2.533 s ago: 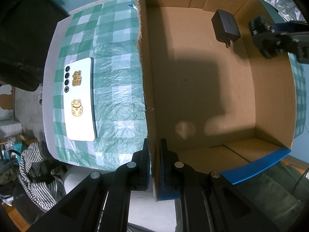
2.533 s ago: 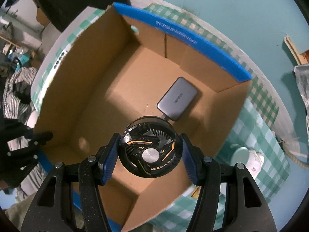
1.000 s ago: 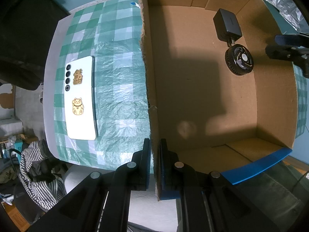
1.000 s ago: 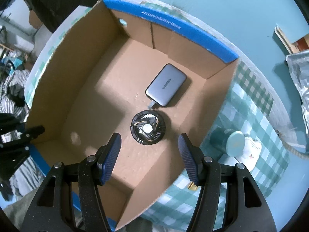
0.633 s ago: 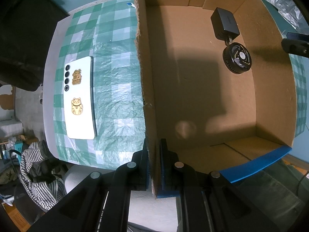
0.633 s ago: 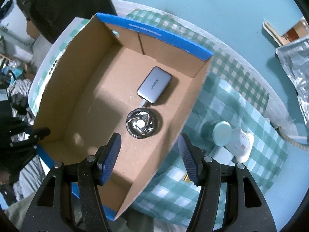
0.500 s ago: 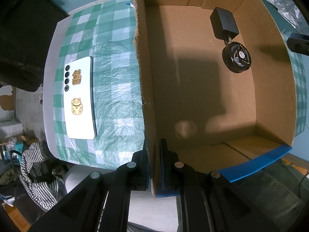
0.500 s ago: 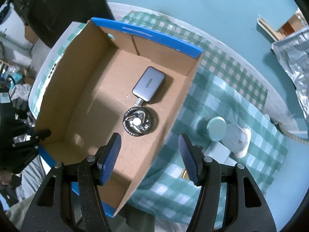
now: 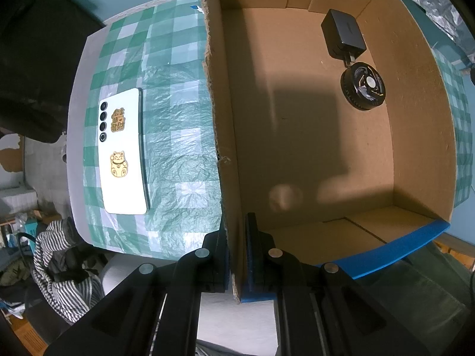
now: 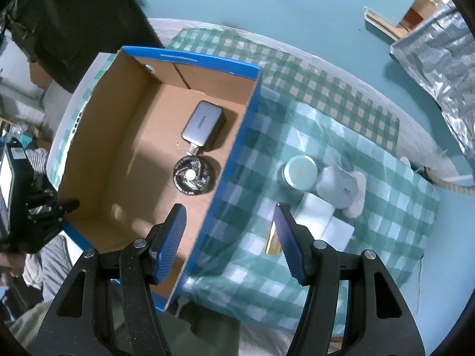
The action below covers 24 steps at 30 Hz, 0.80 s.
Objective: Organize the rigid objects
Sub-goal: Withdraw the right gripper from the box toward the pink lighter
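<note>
An open cardboard box (image 9: 421, 148) (image 10: 237, 136) with blue outer faces stands on the checked tablecloth. Inside lie a round black fan (image 9: 362, 89) (image 10: 193, 175) and a grey charger (image 9: 343, 33) (image 10: 202, 125). My left gripper (image 9: 236, 237) is shut on the box's near wall. My right gripper (image 10: 230, 231) is open and empty, high above the box's right edge. A white phone (image 9: 123, 151) with gold cat stickers lies on the cloth left of the box. A round teal tin (image 10: 300, 170), a white device (image 10: 341, 187), a white flat box (image 10: 316, 216) and a small gold item (image 10: 273, 241) lie right of the box.
The green checked cloth (image 10: 371, 178) covers a small table with edges close on all sides. Striped clothing (image 9: 59, 267) lies below the table's left edge. A silver foil bag (image 10: 439, 47) sits on the teal floor at the right.
My right gripper let go of the fan into the box, then rose and moved right, away from the box. The left gripper kept its hold on the box wall.
</note>
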### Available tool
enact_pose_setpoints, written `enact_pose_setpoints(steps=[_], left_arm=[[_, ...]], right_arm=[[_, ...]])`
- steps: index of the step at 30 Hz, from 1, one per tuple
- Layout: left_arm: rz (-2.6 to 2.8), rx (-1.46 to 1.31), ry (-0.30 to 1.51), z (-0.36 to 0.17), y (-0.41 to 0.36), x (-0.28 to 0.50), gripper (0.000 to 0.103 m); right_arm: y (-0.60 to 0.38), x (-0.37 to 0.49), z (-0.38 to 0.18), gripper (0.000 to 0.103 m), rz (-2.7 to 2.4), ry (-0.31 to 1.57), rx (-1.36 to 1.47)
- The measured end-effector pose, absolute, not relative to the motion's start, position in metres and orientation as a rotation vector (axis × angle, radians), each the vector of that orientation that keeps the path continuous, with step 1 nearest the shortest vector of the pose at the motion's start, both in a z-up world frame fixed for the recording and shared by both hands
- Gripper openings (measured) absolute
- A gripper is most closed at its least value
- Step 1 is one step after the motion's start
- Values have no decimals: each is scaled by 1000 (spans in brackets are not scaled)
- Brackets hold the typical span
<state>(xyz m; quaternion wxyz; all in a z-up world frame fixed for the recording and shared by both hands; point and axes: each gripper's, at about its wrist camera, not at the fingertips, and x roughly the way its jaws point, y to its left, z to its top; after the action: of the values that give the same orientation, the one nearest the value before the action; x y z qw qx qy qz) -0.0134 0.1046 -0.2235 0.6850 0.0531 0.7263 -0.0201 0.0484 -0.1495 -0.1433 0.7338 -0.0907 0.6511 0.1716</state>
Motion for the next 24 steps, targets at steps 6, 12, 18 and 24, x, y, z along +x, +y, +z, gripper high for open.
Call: enact_pose_setpoints(steps=[6,12,18,24], left_arm=[[-44,118,1627,-223,105,-14,9],[-45,119,1628,-223,105,-14,9],[-43,120,1627,-223,104,-15,9],[-41,114,1627,-224,105,-15,9]], right_arm=[[-165,42,-145,62,352,1443,-170],[-178,37,-149,62,329,1457,-157],[-197,34,-163,62,285,1478,-125],[-220,31,-187,62,234,1515,-100]])
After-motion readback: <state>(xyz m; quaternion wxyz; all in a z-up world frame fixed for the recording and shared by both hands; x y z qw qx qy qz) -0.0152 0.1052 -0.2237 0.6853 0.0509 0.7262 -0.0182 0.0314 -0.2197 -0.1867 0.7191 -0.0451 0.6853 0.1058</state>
